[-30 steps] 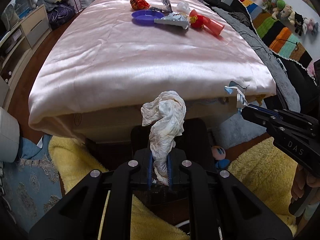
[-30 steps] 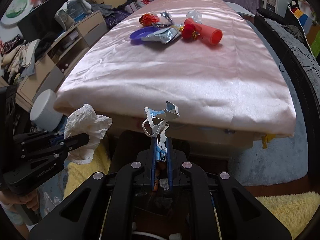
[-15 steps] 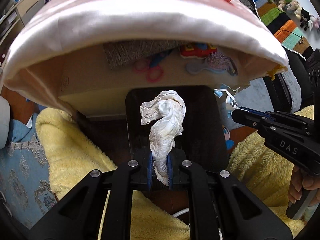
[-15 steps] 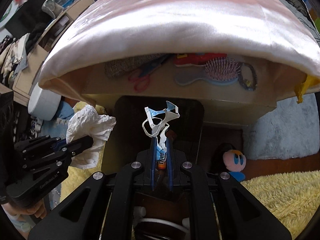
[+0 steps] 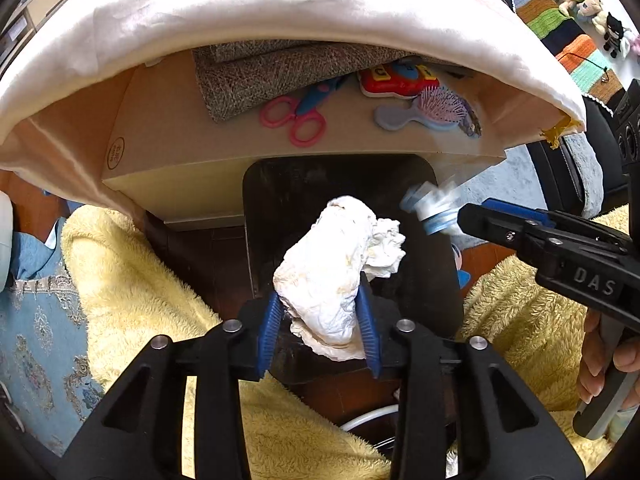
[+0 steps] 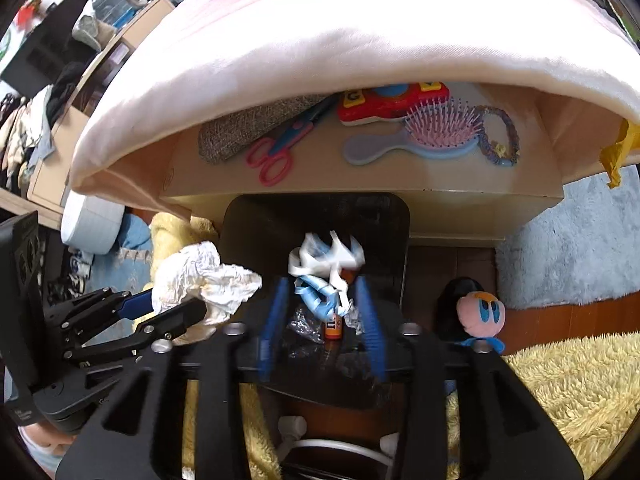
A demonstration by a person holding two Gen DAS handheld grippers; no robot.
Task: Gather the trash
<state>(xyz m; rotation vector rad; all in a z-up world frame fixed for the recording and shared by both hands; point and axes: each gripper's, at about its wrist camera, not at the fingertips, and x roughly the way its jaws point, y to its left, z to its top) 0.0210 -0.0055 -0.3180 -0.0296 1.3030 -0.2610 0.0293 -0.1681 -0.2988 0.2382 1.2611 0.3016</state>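
Crumpled tissue [image 5: 340,276] between blue pads of left hand-held gripper [image 5: 318,328], long axis running forward and up-right, above black bin [image 5: 272,216]. Jaws spread wide, tissue loose between them. Blue-white wrapper [image 6: 326,272], motion-blurred, between pads of right hand-held gripper [image 6: 322,320], jaws parted, above same bin. Orange tube [image 6: 333,330] lying inside bin.

Crumpled matt paper tissue [image 5: 336,264]; glossy satin bedsheet [image 5: 280,12]; fluffy yellow rug [image 5: 132,280]; glossy black plastic bin [image 5: 280,200].
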